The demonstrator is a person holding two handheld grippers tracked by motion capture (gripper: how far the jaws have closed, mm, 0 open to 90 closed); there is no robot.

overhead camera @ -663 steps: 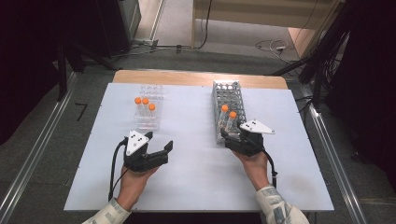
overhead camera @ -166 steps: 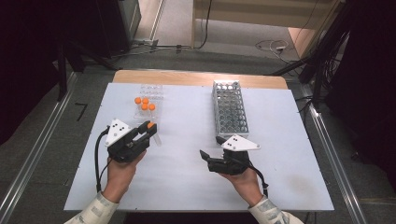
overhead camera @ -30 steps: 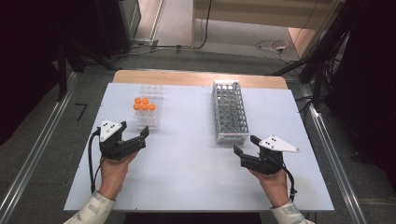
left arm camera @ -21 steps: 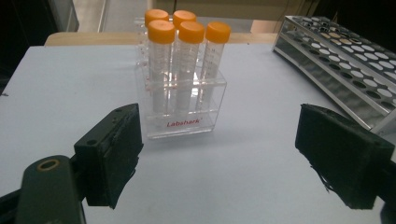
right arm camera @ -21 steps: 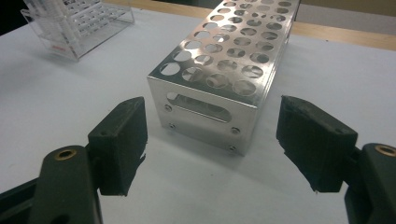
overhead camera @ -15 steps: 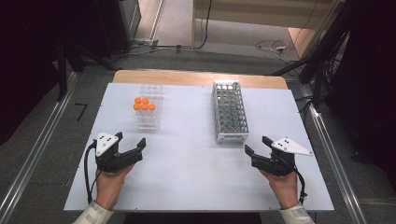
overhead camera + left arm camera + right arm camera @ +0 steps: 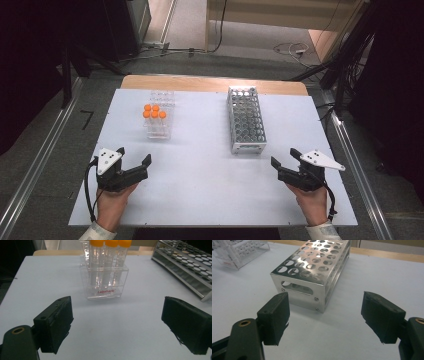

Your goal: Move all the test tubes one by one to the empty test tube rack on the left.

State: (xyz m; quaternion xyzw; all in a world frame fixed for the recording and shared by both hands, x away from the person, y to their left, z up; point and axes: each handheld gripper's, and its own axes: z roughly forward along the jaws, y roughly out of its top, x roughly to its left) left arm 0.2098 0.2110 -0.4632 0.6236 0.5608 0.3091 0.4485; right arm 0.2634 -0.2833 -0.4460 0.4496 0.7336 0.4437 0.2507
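Tubes [image 7: 110,255] stand upright in clear rack [image 7: 107,281], well ahead of left tool [image 7: 117,325].

Left gripper [image 7: 132,162]: drawn back from beside the clear rack [image 7: 159,120] to the counter's [image 7: 210,185] 7 o'clock corner; jaws have just been opening, nothing between them
Right gripper [image 7: 285,159]: drawn back from the metal rack [image 7: 245,120] to the 5 o'clock corner; jaws opened a little, empty
Orange-capped tubes [image 7: 154,111]: five in the clear rack, up from three
Metal rack: its two tubes gone
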